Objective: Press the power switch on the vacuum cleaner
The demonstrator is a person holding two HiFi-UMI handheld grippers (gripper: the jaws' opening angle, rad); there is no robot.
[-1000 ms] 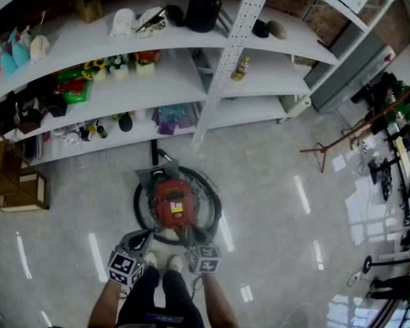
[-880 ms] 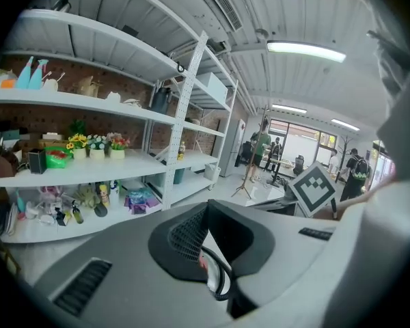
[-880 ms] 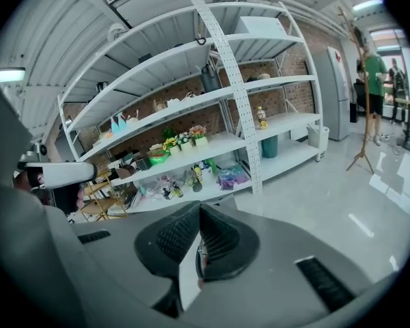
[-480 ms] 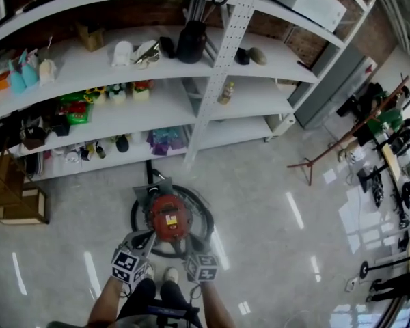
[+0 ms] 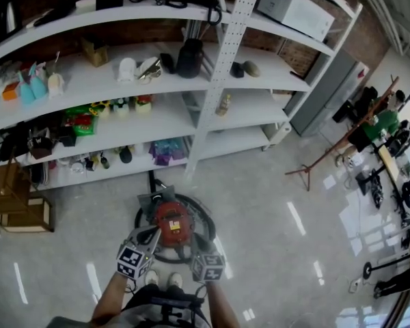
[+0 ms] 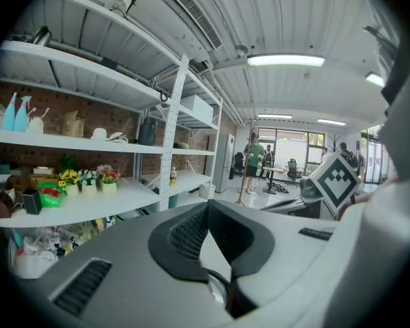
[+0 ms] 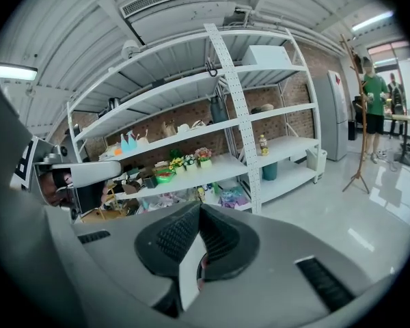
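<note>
Vacuum cleaner (image 5: 172, 224) sits on the floor just before the shelving (image 5: 223, 74), straight ahead of your left gripper (image 5: 146, 238) and right gripper (image 5: 193, 250), both clenched on nothing at its end away from the shelving, left seemingly nearer.

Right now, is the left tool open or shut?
Shut. In the left gripper view, the left tool has its two jaw tips touching, and nothing is held between them.
</note>
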